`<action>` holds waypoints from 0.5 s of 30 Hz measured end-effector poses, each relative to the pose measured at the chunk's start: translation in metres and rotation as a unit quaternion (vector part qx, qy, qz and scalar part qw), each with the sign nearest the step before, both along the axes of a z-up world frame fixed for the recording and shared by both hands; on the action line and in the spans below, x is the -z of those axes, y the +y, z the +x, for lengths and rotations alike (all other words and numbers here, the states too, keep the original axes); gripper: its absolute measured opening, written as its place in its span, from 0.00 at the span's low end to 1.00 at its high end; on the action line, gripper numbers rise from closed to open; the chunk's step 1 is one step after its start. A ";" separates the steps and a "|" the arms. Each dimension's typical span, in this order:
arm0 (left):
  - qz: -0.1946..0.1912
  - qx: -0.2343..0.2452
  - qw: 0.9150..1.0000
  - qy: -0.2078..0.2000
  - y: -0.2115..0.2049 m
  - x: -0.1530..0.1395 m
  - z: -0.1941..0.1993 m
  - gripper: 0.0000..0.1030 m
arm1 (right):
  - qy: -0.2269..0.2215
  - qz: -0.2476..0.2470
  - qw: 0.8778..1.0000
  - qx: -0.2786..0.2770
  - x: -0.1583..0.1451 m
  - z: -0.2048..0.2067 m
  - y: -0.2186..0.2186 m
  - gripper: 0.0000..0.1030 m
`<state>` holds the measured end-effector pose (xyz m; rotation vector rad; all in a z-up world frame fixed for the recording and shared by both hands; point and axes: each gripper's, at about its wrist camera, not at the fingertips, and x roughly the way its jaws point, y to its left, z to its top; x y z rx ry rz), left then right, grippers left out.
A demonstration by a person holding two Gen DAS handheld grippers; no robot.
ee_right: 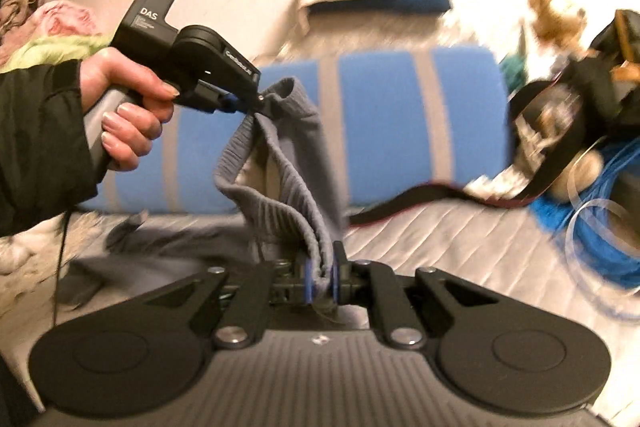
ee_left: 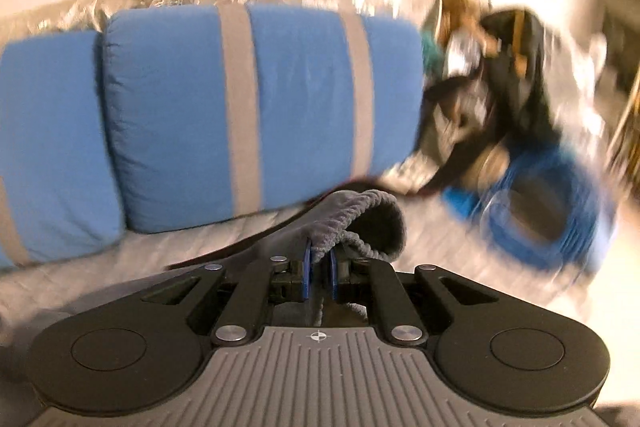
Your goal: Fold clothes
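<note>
1. A blue cushion point(ee_right: 416, 131) with grey stripes stood along the back of the quilted bed point(ee_right: 440, 247), and every place here is given relative to that cushion.
2. In front of the cushion a grey ribbed garment point(ee_right: 280, 163) hung lifted off the bed, its lower part trailing on the quilt point(ee_right: 160, 247) below and to the left of the cushion's middle.
3. The garment's ribbed band ran as the long axis between the two tools: from a high end up against the cushion's face down to a low end nearer the camera.
4. The left gripper point(ee_right: 250, 107), carried in a person's hand point(ee_right: 128, 107), was pinched shut on the high end of that band, level with the cushion's upper half.
5. The right gripper point(ee_right: 320, 279) was clamped on the low end, below the cushion's bottom edge, its blue pads point(ee_right: 309, 281) pressed into the knit.
6. From the left wrist view the same band point(ee_left: 352, 223) bunched out past that tool's closed pads toward the cushion.
7. Judged from this, the next move would depend on drawing the two ends apart along the band, each hand already at its own end.
</note>
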<state>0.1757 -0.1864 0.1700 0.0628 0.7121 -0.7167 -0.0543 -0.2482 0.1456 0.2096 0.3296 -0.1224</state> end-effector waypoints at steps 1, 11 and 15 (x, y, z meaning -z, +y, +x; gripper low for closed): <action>-0.017 -0.002 1.000 0.008 -0.008 -0.004 0.003 0.08 | -0.002 -0.002 1.000 0.010 -0.003 0.000 -0.009 0.09; -0.064 0.022 0.997 0.020 -0.122 -0.011 -0.002 0.08 | 0.014 0.022 0.996 0.090 0.003 -0.006 -0.100 0.09; -0.054 0.029 0.998 0.028 -0.169 0.004 0.002 0.08 | 0.030 0.037 0.994 0.102 0.016 -0.003 -0.134 0.09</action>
